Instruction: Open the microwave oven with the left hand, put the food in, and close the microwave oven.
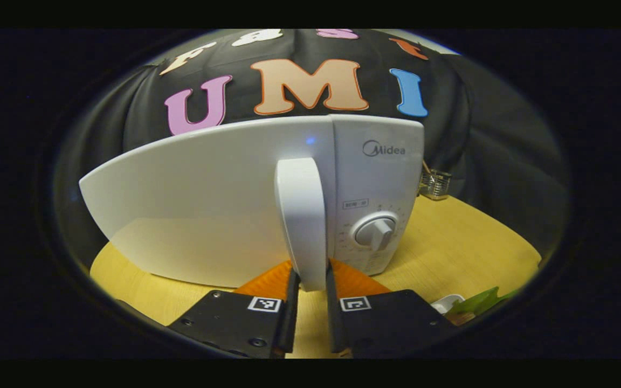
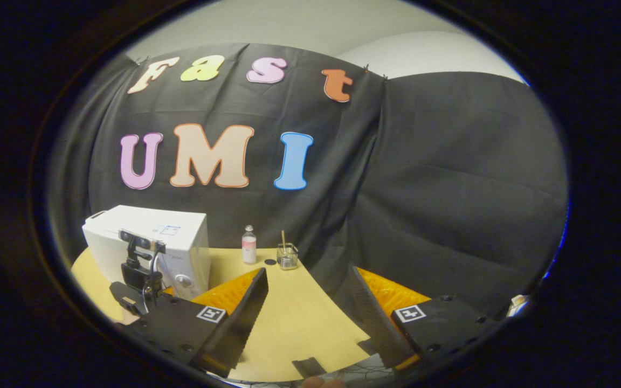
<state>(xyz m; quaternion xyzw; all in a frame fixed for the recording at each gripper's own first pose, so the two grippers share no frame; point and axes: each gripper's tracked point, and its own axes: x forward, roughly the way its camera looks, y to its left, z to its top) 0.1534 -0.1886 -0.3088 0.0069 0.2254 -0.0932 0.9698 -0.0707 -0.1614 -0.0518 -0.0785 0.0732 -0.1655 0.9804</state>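
The microwave oven (image 1: 235,205) stands on the yellow table (image 1: 450,248) with its door shut or barely ajar; the left gripper (image 1: 310,285) is clamped on the lower end of the door handle (image 1: 302,215), one finger pressing each side, so the opening step is in hand. The right gripper (image 2: 310,307) hangs to the right of the oven, fingers wide apart and empty; the food (image 1: 477,302), apparently the green thing near the oven's front right, waits; next, I judge, comes a steady outward pull swinging the door about its hinge.
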